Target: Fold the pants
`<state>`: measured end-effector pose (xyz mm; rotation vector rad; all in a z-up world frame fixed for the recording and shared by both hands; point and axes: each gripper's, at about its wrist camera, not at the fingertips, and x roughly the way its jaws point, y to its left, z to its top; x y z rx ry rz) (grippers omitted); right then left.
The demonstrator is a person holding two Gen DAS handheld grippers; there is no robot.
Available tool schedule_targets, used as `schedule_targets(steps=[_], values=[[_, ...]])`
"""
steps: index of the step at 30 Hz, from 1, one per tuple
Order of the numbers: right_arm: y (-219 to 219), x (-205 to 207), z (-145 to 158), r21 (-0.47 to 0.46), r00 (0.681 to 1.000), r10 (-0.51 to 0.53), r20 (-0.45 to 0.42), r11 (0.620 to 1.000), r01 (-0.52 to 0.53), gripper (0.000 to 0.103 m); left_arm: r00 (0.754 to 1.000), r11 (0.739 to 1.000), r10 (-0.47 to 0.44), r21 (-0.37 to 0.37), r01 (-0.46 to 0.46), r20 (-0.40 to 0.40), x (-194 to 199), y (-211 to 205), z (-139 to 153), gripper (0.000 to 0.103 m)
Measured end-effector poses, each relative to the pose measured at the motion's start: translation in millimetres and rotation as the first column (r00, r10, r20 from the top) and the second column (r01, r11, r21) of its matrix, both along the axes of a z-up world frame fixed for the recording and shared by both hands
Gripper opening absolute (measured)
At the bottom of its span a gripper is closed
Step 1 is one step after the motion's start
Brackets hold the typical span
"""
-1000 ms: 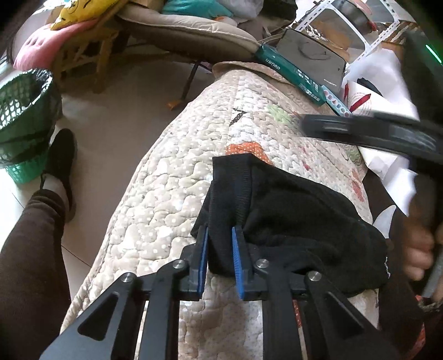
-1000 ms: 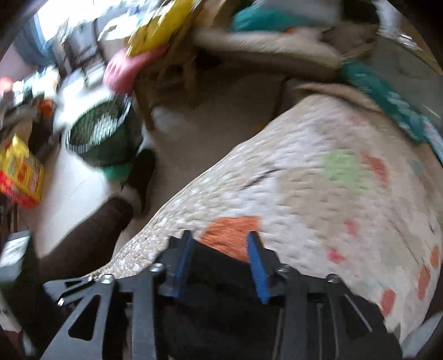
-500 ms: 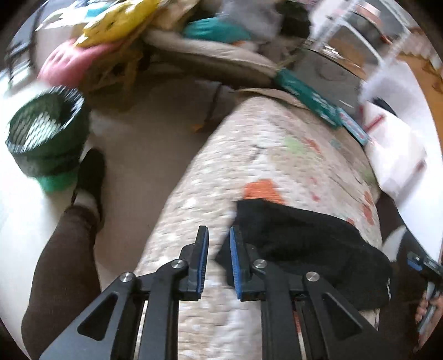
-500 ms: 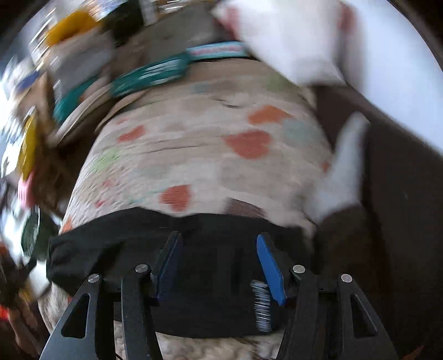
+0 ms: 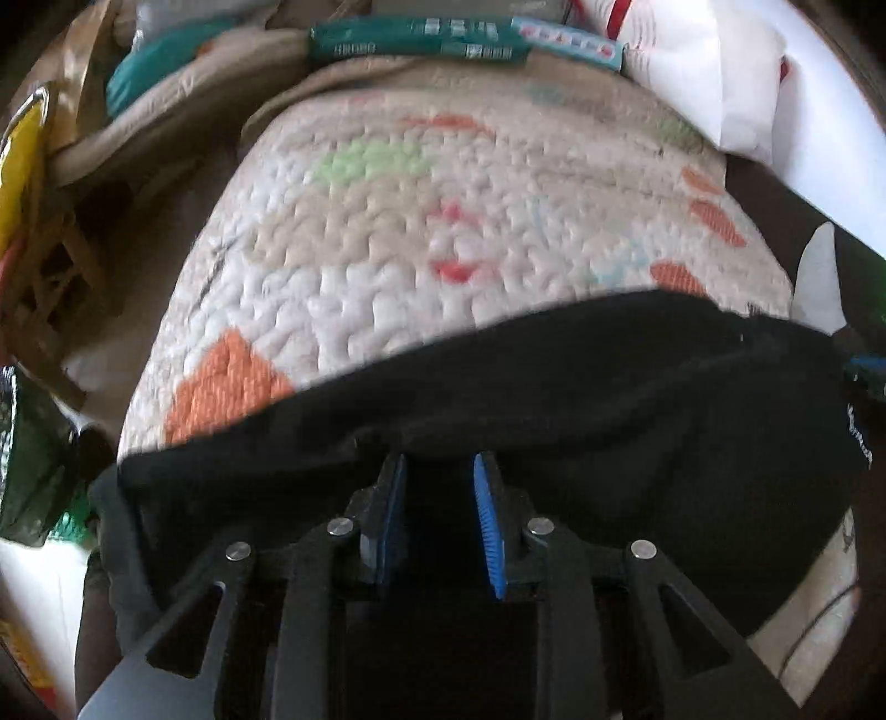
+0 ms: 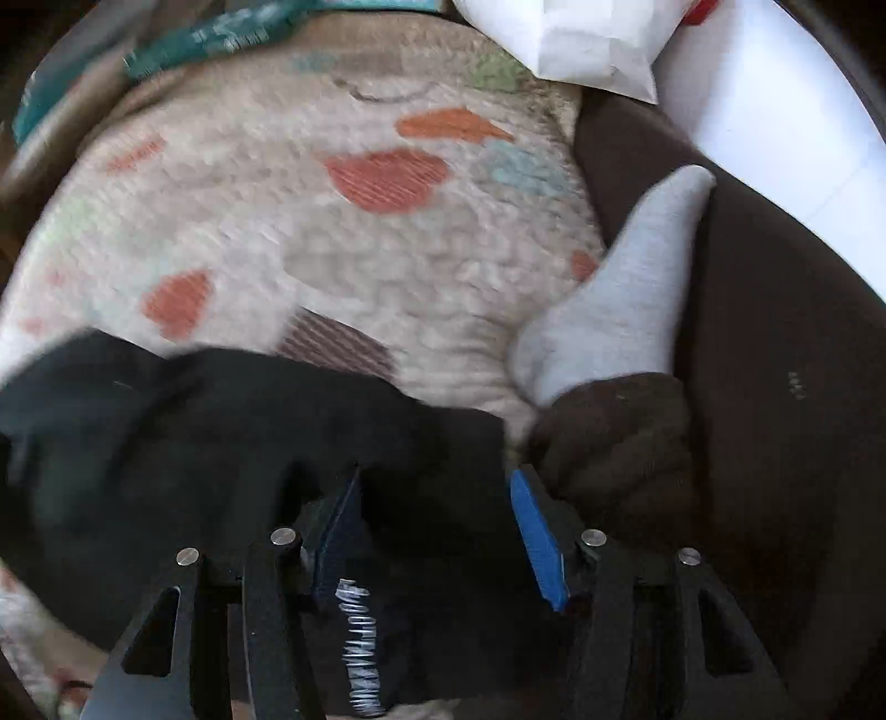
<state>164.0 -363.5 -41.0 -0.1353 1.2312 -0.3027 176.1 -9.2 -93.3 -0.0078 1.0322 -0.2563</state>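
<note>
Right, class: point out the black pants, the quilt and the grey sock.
pants (image 5: 609,399), left wrist view, upper fold
quilt (image 5: 415,249), left wrist view, bare middle
sock (image 6: 626,288), right wrist view, mid-foot

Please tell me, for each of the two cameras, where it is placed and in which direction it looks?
Left wrist: on the left gripper, looking steeply down over the black pants and quilt; only its own fingers show.
Right wrist: on the right gripper, looking down at the pants; a grey sock on a foot shows.
Shared: pants, quilt, green box.
</note>
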Motion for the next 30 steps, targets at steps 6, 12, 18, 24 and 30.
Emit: schedule_targets(steps=[6, 12, 18, 24, 30], values=[[2, -10, 18, -0.092, 0.998, -0.013, 0.061, 0.996, 0.019, 0.068, 0.999, 0.999, -0.025, -0.029, 0.025, 0.022, -9, 5, 27, 0.027], [51, -19, 34, 0.205, 0.981, 0.135, 0.140, 0.965, -0.162, 0.068, 0.997, 0.984, -0.065, -0.168, 0.060, -0.027, 29, -36, 36, 0.038], [62, -36, -18, 0.212, 0.987, 0.147, -0.062, 0.969, -0.131, 0.068, 0.990, 0.986, -0.133, 0.091, 0.137, -0.047, 59, -112, 6, 0.038], [27, -56, -20, 0.289, 0.996, 0.019, -0.088, 0.957, 0.007, 0.068, 0.998, 0.980, -0.065, 0.188, 0.064, -0.005, 88, -110, 15, 0.045], [38, -80, 0, 0.214, 1.000, 0.020, -0.002, 0.977, -0.019, 0.069, 0.997, 0.997, -0.073, -0.025, 0.073, -0.021, 79, -90, 47, 0.045]])
